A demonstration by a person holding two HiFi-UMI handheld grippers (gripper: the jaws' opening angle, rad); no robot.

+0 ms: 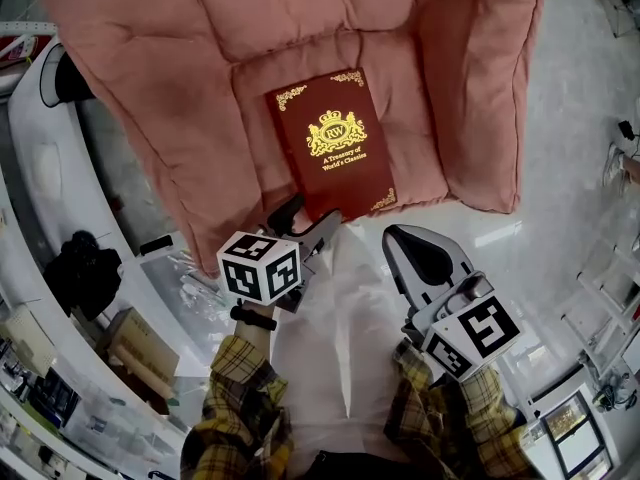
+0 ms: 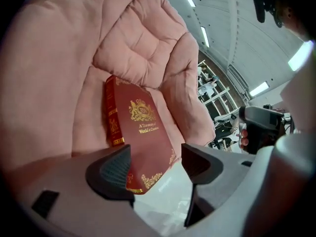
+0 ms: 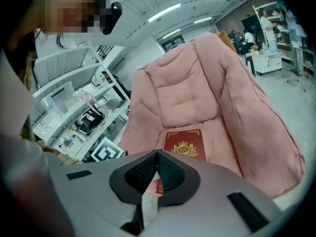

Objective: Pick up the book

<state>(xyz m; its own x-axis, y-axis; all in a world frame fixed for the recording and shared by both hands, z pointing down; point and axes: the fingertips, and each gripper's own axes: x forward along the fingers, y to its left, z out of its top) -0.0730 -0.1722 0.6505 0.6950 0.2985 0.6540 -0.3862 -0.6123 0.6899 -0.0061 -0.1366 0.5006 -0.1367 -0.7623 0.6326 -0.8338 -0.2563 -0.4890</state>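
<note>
A dark red book (image 1: pixel 332 143) with gold print lies flat on the seat of a pink cushioned chair (image 1: pixel 470 88). My left gripper (image 1: pixel 306 218) is at the book's near edge with its jaws wide open. In the left gripper view the book (image 2: pixel 140 132) has its near corner showing between the two pads of the left gripper (image 2: pixel 155 164), and neither pad presses on it. My right gripper (image 1: pixel 402 238) hangs to the right, just short of the seat's front edge, shut with nothing in it. In the right gripper view the book (image 3: pixel 185 144) lies beyond the closed right gripper (image 3: pixel 157 157).
The chair's back and arms (image 3: pixel 182 93) rise around the seat on three sides. White shelving (image 1: pixel 40 168) with a black object (image 1: pixel 82 268) and clutter stands at the left. Pale floor (image 1: pixel 580 118) lies to the right. My plaid sleeves and white shirt fill the bottom.
</note>
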